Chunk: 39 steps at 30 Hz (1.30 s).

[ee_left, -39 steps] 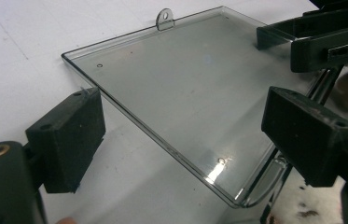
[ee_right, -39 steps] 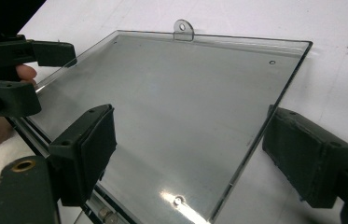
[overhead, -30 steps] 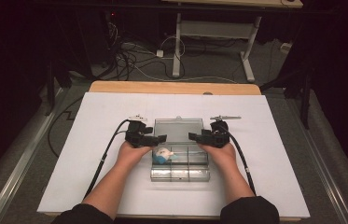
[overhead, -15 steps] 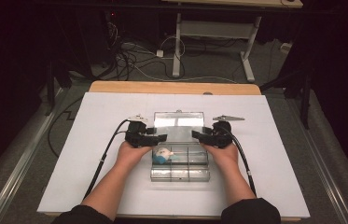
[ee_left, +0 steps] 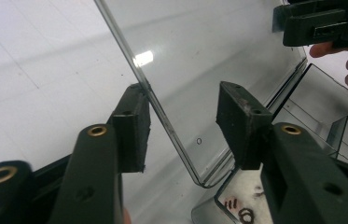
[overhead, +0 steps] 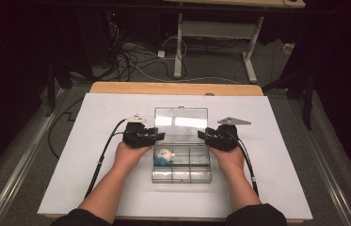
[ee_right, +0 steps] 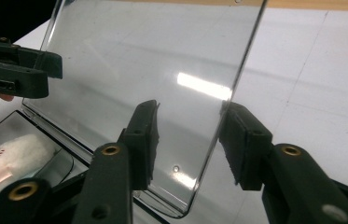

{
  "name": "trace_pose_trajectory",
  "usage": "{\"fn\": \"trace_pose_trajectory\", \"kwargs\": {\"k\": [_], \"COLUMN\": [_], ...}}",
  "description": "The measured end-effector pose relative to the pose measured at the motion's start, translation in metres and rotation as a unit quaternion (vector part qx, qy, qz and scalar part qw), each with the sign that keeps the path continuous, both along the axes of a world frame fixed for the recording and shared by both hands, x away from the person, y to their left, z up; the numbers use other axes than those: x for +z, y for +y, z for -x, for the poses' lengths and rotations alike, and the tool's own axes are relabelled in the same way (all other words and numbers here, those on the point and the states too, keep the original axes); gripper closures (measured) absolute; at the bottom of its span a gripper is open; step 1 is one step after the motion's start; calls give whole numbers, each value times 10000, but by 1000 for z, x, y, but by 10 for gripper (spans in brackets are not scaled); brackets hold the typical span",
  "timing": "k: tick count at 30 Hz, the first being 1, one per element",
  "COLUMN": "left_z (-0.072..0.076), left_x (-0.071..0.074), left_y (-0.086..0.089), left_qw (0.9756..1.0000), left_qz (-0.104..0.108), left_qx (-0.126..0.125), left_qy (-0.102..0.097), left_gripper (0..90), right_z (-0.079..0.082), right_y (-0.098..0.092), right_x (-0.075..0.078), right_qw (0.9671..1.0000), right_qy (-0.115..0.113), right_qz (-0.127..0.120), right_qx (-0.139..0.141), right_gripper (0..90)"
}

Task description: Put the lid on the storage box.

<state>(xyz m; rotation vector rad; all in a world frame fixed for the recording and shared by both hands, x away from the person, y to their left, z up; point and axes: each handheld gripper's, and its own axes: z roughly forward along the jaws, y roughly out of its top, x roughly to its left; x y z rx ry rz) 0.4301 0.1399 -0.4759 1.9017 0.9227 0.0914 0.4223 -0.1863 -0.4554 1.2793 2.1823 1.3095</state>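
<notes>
— What colour is the box (overhead: 181, 162)?
— Clear, colourless plastic, and its raised lid (overhead: 181, 123) is the same, with a white glare patch.
— And inside it?
— A white fluffy lump (overhead: 164, 155) with a bit of light blue at its edge, and a few small dark rings (ee_left: 241, 212) against a pale base.
— The grippers?
— The left gripper (overhead: 156, 137) and right gripper (overhead: 203, 135) are both black, with brass-coloured screw eyes and black cables; each carries a grey plate on top.
— The worktop (overhead: 93, 141)?
— White, plain, with a light wood strip along the far edge. The floor (overhead: 145, 61) beyond is dark grey.
— Sleeves (overhead: 83, 217)?
— Black.

Dark room, grey floor (overhead: 18, 155), tangled cables (overhead: 131, 59), white desk frame (overhead: 215, 33)
</notes>
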Motion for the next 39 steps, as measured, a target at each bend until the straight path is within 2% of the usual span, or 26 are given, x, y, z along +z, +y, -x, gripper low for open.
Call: {"fn": "trace_pose_trajectory", "kwargs": {"k": [6, 18, 20, 24, 30, 35, 39], "left_z": [7, 16, 18, 20, 25, 29, 32], "left_x": [2, 7, 7, 9, 11, 12, 13], "left_y": [2, 6, 7, 8, 8, 8, 8], "left_qw": [9998, 9988, 9986, 9983, 9975, 9971, 9966], "left_qz": [-31, -8, 13, -10, -78, -105, -140], "left_qx": [13, 6, -11, -40, -25, -54, -72], "left_qy": [-200, -495, -529, -589, -697, -758, -804], "left_gripper": [595, 698, 712, 736, 741, 746, 746], "right_z": [6, 15, 18, 27, 39, 47, 50], "right_y": [-2, -7, -8, -15, -22, -23, -21], "right_x": [3, 10, 11, 12, 11, 7, 4], "right_qw": [9997, 9990, 9990, 9986, 9979, 9975, 9971], "right_qy": [-200, -358, -332, -428, -518, -498, -510], "right_qz": [102, 252, 274, 297, 366, 454, 492], "right_qx": [36, 128, 109, 102, 86, 189, 289], "right_gripper": [634, 735, 744, 770, 824, 894, 900]}}
